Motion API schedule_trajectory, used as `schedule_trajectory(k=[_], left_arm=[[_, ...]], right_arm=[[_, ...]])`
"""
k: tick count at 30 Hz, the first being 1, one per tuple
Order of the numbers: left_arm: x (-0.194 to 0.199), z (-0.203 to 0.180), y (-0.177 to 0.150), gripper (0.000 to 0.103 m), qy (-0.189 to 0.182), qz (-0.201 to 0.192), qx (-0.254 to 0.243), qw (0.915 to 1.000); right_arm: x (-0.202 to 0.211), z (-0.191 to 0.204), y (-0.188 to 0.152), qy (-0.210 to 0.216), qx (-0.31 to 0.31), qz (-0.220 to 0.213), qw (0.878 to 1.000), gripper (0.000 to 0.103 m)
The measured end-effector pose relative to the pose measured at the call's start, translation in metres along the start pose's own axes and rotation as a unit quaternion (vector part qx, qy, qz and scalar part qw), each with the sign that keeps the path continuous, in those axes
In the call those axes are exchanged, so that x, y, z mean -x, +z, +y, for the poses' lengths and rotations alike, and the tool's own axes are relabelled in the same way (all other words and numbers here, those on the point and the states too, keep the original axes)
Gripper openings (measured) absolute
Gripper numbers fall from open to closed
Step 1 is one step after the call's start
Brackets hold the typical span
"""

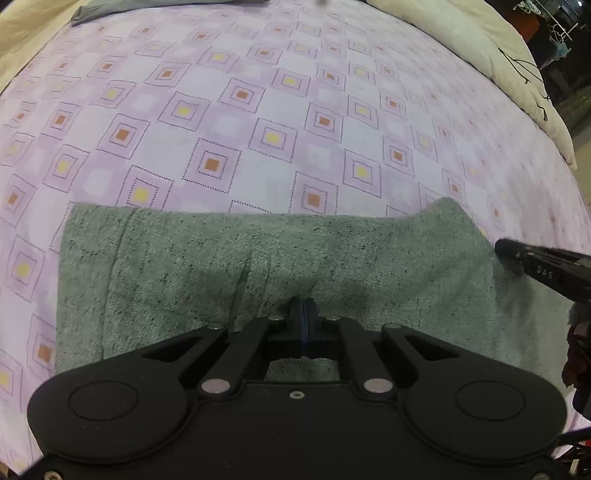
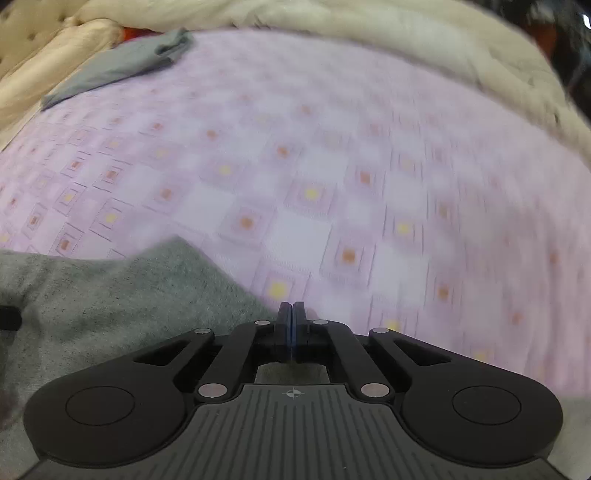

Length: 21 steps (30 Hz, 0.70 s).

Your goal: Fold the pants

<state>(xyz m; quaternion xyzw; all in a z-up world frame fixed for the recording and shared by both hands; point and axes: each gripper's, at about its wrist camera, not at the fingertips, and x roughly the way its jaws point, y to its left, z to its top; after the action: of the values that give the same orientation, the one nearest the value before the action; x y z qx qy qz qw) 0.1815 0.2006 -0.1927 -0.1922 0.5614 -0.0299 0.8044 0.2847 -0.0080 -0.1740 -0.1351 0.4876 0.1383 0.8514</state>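
Lying across the near part of the bed (image 1: 280, 110), the grey-green pants (image 1: 258, 258) form a broad band whose long axis runs left to right in front of both cameras, with the purple checked sheet beyond. The left hand-held gripper (image 1: 303, 308) sits over the middle of that band, its fingers pressed together; cloth puckers in creases right at the tips, so it seems to pinch a bit of the pants, though the bite itself is hidden. The right hand-held gripper (image 2: 291, 314) is at the right-hand end of the garment, also pressed together, its tips just past the slanting edge of the pants (image 2: 110, 302); whether any cloth is caught between them cannot be told from its blurred view. From the left camera, the right hand-held gripper (image 1: 511, 251) shows as a dark bar touching the raised right corner of the fabric. Judging from this, the coming fold turns on carrying the right end along the long axis toward the left, the right hand being nearer that end. Another grey garment (image 2: 118, 70) lies well apart by the cream duvet (image 2: 406, 33).
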Motion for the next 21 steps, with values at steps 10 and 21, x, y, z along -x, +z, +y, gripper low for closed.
schedule_trajectory(k=[10, 21], left_arm=[[0.013, 0.010, -0.027, 0.010, 0.020, -0.006, -0.034, 0.9992], [0.029, -0.015, -0.036, 0.009, 0.041, -0.015, -0.039, 0.9983]], right_arm=[[0.014, 0.059, -0.038, 0.045, 0.054, 0.057, 0.996, 0.000], [0.043, -0.057, -0.039, 0.000, -0.113, -0.010, 0.994, 0.000]])
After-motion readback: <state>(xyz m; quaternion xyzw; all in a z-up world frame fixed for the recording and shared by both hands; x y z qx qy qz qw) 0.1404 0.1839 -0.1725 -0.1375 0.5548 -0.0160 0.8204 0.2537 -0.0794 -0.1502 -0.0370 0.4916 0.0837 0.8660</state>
